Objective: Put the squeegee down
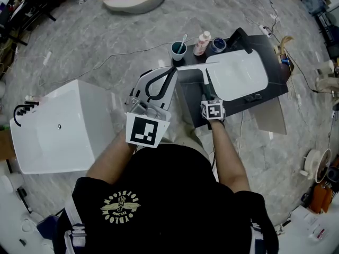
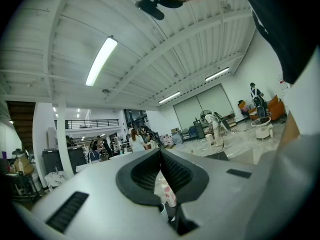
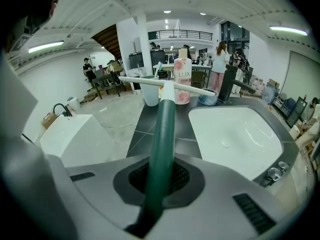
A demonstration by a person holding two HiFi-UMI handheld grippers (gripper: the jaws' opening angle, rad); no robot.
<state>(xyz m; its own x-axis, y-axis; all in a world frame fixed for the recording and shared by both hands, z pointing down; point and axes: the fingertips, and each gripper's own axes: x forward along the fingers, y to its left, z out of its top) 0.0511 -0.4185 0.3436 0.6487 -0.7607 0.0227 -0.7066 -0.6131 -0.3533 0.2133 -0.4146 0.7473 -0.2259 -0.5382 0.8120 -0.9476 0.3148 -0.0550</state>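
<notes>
Clamping one squeegee (image 3: 162, 134), seemingly above countertop (image 3: 142, 134).

The squeegee (image 3: 162, 134) has a dark green handle and a thin white blade crosswise at its twelve o'clock end; the right gripper (image 3: 160, 171) clamps its handle.

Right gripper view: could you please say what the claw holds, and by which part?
The right claw holds the squeegee by its green handle.
</notes>
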